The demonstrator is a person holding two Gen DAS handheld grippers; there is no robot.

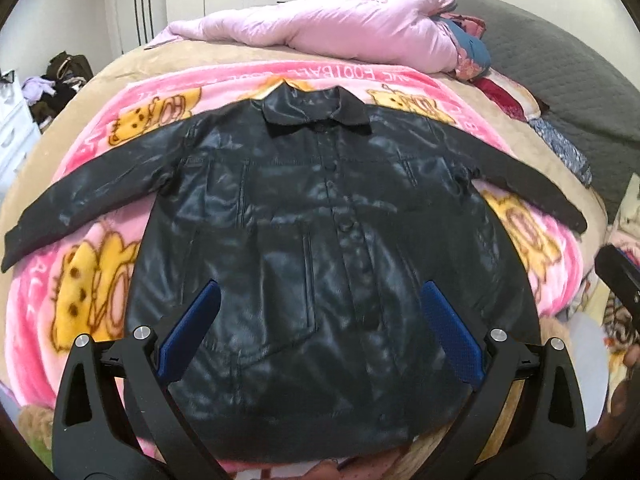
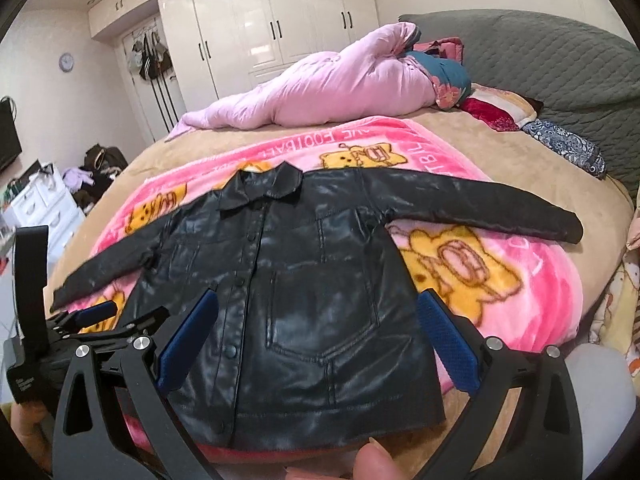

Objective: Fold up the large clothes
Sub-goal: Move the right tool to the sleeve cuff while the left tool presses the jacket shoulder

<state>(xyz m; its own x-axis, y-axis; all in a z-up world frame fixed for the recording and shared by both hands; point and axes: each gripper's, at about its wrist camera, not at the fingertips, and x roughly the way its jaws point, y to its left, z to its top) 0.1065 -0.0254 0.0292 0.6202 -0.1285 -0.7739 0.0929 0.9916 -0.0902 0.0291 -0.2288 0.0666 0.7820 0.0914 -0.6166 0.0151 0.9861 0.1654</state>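
**Black jacket laid flat on the bed, both sets of fingers spread wide above its hem**

We see a black leather-look jacket (image 1: 312,216) lying face up and buttoned on a pink cartoon blanket (image 1: 100,280) that covers a tan bed (image 2: 520,160). Its collar (image 1: 316,114) points away from us, toward a heap of pale pink bedding (image 1: 340,28) at the far side. Both sleeves stretch straight out to the sides, flat on the blanket.

In the left wrist view, the left gripper (image 1: 320,332) hangs over the lower half of the jacket. Its two blue-padded fingers (image 1: 192,328) stand wide apart, holding nothing. The button strip and a front pocket show in the gap between them, and the hem lies just below, near the bottom of the view. We cannot tell whether the pads touch the fabric.

In the right wrist view, the right gripper (image 2: 318,338) sits over the jacket's lower right part, also spread wide and empty. A large front pocket (image 2: 324,312) fills the space between its fingers (image 2: 448,340); the outer finger lies just past the jacket's side edge, over the blanket. The left gripper shows at the left edge of this view, near the end of the left sleeve (image 2: 104,272). A fingertip (image 2: 370,460) of the person appears at the bottom edge.

White wardrobe doors (image 2: 280,20) stand behind the bed.
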